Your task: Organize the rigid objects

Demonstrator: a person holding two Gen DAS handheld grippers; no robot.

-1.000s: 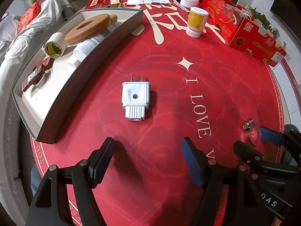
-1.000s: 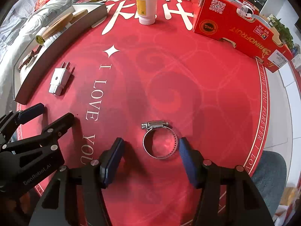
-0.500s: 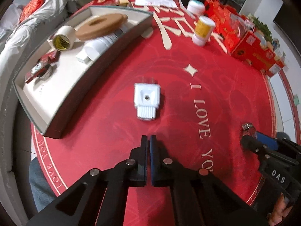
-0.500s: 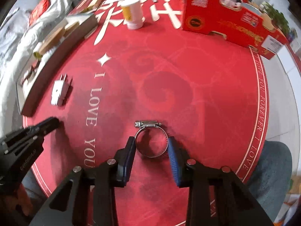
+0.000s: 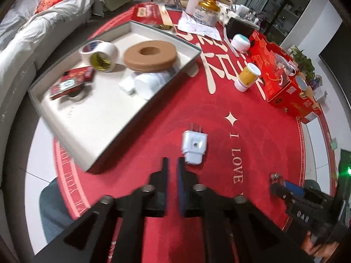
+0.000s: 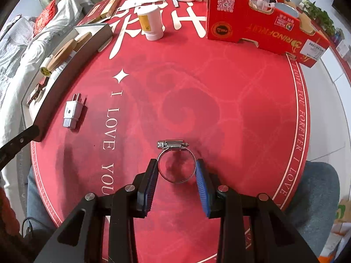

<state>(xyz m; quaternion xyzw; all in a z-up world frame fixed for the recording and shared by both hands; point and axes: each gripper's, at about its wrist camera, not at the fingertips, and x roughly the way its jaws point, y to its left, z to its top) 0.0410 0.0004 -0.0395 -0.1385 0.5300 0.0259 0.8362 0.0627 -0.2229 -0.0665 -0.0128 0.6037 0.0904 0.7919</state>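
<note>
Steel hose clamp (image 6: 176, 163) lies on the red mat (image 6: 219, 100), low in the right wrist view, pinched across its ring by the right gripper (image 6: 176, 183). Thin and springy, it could squirt out or flex when lifted. The left gripper (image 5: 172, 175) holds nothing; its jaws, a narrow gap apart, are opening just short of the white plug (image 5: 194, 148), which could get nudged. Beyond, upper left, sits the tray (image 5: 122, 129). The mat reads "I LOVE YOU"; the far carton (image 6: 263, 25) "RINOFRUIT".

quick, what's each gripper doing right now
left gripper: empty, fingers just apart and opening, short of the white plug.
right gripper: closed on the metal hose clamp.
</note>
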